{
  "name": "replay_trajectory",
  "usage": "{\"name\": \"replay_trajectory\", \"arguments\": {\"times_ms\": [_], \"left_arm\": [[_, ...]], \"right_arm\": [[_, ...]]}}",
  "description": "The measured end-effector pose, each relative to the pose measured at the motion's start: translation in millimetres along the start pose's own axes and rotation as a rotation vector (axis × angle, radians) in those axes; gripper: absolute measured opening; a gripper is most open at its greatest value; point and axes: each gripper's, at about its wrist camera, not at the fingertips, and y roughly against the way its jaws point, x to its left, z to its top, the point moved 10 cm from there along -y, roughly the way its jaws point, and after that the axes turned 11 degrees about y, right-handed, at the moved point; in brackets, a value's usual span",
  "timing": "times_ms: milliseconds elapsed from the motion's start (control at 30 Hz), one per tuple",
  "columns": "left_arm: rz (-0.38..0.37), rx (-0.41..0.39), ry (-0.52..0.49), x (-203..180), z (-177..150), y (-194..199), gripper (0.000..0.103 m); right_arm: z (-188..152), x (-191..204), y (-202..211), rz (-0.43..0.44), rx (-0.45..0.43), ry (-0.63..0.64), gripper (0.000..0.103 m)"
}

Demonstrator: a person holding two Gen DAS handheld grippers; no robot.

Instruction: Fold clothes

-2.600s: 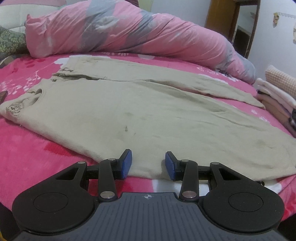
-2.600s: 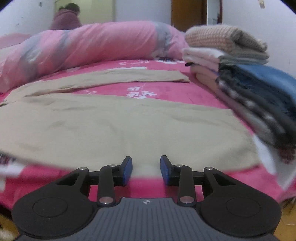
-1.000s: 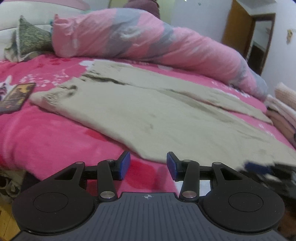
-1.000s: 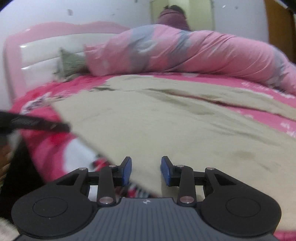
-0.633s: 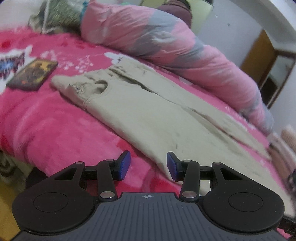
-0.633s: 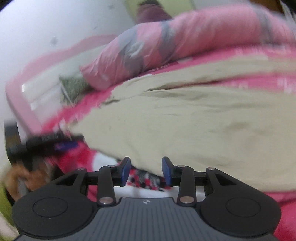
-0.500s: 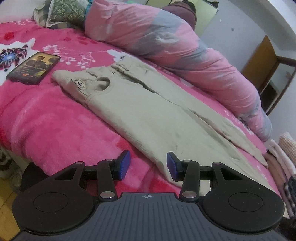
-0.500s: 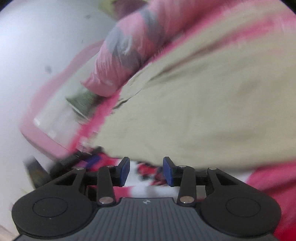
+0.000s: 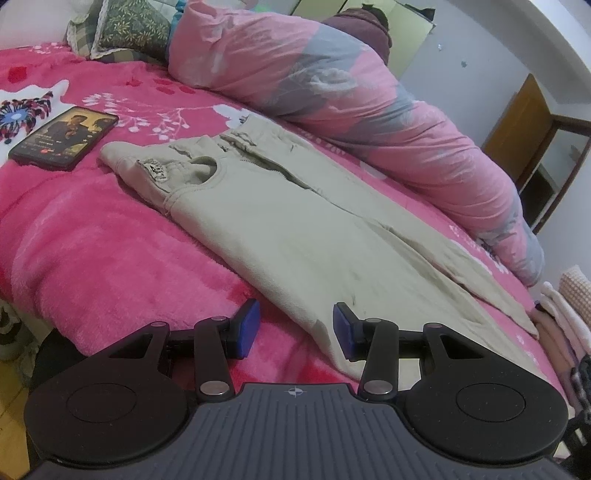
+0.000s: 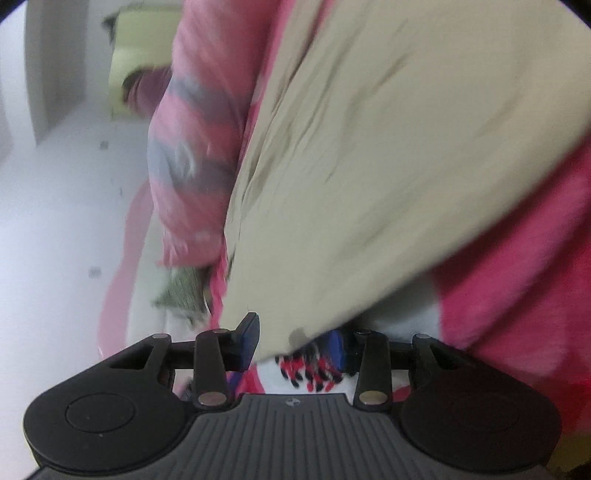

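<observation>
Item: beige trousers (image 9: pixel 295 229), laid flat on a bed covered by a pink blanket (image 9: pixel 92 251). The waistband is seen at the far left, the legs running toward the near right; the two legs are spread slightly apart toward the hems. A small label patch is seen at the waistband.

Left tongs (image 9: pixel 293 330): spread wide, nothing pinched. They are held just above the near edge of the trousers at mid-leg; the right blue pad is seen over the cloth, the left pad over the blanket.

Right tongs (image 10: pixel 293 341): spread, nothing gripped. The right wrist view is strongly tilted and blurred by motion. A corner of the trousers (image 10: pixel 388 166) is seen between the pads, though contact cannot be told. Blanket with a red, black and white pattern is seen beneath.

Other items recorded:
- Phone (image 9: pixel 64 137), screen lit, lying on the blanket at far left, just beside the waistband but apart from it.
- Rolled pink and grey quilt (image 9: pixel 351 103), lying along the far side of the bed.
- Green patterned pillow (image 9: pixel 125 33), at the far left end of the quilt.
- Stack of folded clothes (image 9: pixel 569 314), at the right edge.
</observation>
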Motion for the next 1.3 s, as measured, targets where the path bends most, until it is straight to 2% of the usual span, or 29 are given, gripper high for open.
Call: {"name": "replay_trajectory", "arguments": {"times_ms": [167, 500, 733, 967, 1300], "left_arm": [[-0.002, 0.001, 0.0, 0, 1, 0, 0.044], [0.0, 0.0, -0.003, 0, 0, 1, 0.044], [0.0, 0.008, 0.019, 0, 2, 2, 0.044], [-0.036, 0.029, 0.097, -2, 12, -3, 0.044], [-0.047, 0.008, 0.172, 2, 26, -12, 0.043]], "right_arm": [[14, -22, 22, 0.029, -0.09, -0.15, 0.041], [35, -47, 65, 0.001, -0.251, -0.266, 0.041], [44, -49, 69, -0.007, -0.304, -0.278, 0.043], [53, -51, 72, -0.014, -0.357, -0.289, 0.042], [48, -60, 84, -0.015, -0.353, -0.286, 0.042]]}}
